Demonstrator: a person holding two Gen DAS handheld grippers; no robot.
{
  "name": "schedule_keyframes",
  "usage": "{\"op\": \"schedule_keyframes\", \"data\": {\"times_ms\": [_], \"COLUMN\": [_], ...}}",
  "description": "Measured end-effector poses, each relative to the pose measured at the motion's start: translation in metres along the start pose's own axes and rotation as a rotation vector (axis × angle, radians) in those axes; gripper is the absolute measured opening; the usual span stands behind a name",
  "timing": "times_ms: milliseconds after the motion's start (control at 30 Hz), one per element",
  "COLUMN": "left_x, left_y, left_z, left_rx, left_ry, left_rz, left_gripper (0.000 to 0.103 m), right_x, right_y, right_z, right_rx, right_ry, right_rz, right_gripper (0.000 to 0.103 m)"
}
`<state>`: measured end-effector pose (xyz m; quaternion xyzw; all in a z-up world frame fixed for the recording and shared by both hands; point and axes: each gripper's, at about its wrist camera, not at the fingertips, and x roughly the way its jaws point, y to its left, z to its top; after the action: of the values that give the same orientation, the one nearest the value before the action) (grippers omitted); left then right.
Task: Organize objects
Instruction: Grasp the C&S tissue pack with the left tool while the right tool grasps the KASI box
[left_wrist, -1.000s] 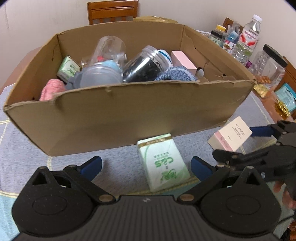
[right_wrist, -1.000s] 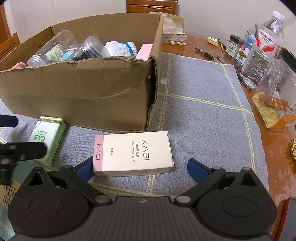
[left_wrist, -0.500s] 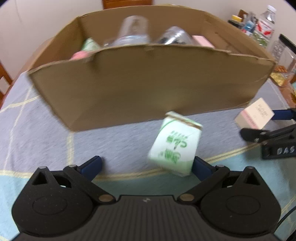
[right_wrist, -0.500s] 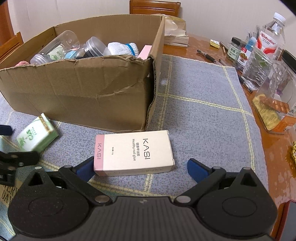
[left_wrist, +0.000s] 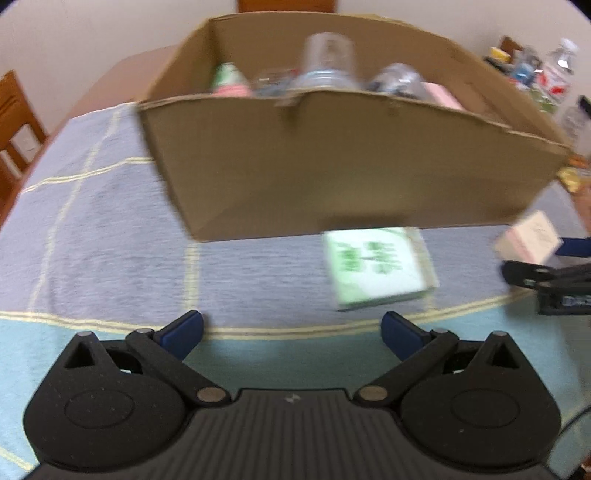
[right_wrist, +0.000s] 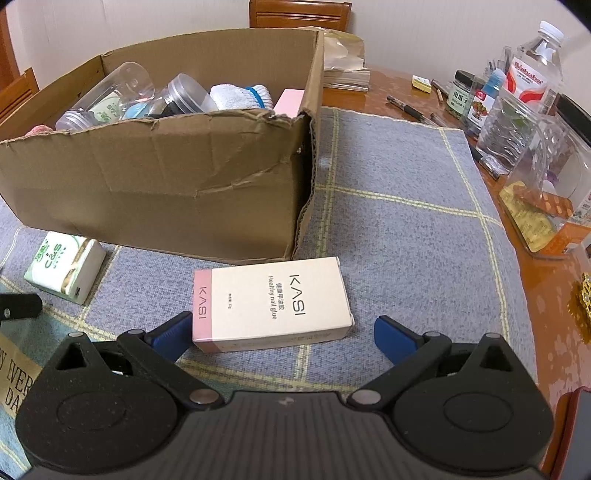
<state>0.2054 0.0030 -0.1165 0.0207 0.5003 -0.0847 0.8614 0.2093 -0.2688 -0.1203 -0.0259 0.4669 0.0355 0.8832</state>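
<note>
1. The cardboard box (right_wrist: 159, 177) sits ahead of both grippers, already holding jars and cloths, likely the collection point.
2. The pink-and-white carton (right_wrist: 271, 304) lies flat between the spread fingers of the right gripper (right_wrist: 282, 332), framed for pickup.
3. The green packet (left_wrist: 378, 267) lies ahead-right of the left gripper (left_wrist: 291, 328), spread and empty.
</note>
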Motion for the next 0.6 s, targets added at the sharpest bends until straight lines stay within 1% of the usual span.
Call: {"op": "schedule_keyframes", "data": {"times_ms": [67, 133, 267, 333, 367, 433, 600], "left_x": [0.001, 0.004, 0.016, 0.022, 0.022, 0.021, 0.013], "left_y": [-0.01, -0.019, -0.029, -0.036, -0.037, -0.034, -0.013], "left_z": [0.002, 0.006, 0.016, 0.022, 0.02, 0.017, 0.006], "left_rx": [0.024, 0.047, 0.065, 0.069, 0.083, 0.09, 0.076], "left_ry": [-0.009, -0.017, -0.037, -0.031, -0.03, -0.033, -0.046], "left_rz": [-0.04, -0.05, -0.038, -0.016, 0.001, 0.004, 0.014], "left_gripper": [0.102, 0.102, 0.102, 0.102, 0.102, 0.102, 0.102], "right_x": [0.0, 0.0, -0.001, -0.001, -0.001, -0.001, -0.001], "right_y": [-0.001, -0.001, -0.001, 0.0, 0.0, 0.0, 0.0], "right_z": [0.0, 0.001, 0.001, 0.001, 0.001, 0.001, 0.001], "right_rx": [0.0, 0.0, 0.001, 0.001, 0.002, 0.001, -0.001], "right_ry": [0.001, 0.003, 0.001, 0.001, 0.0, 0.0, -0.003], "right_rz": [0.0, 0.001, 0.0, -0.001, -0.001, -0.001, 0.001], "right_gripper": [0.103, 0.103, 0.103, 0.103, 0.103, 0.103, 0.103]}}
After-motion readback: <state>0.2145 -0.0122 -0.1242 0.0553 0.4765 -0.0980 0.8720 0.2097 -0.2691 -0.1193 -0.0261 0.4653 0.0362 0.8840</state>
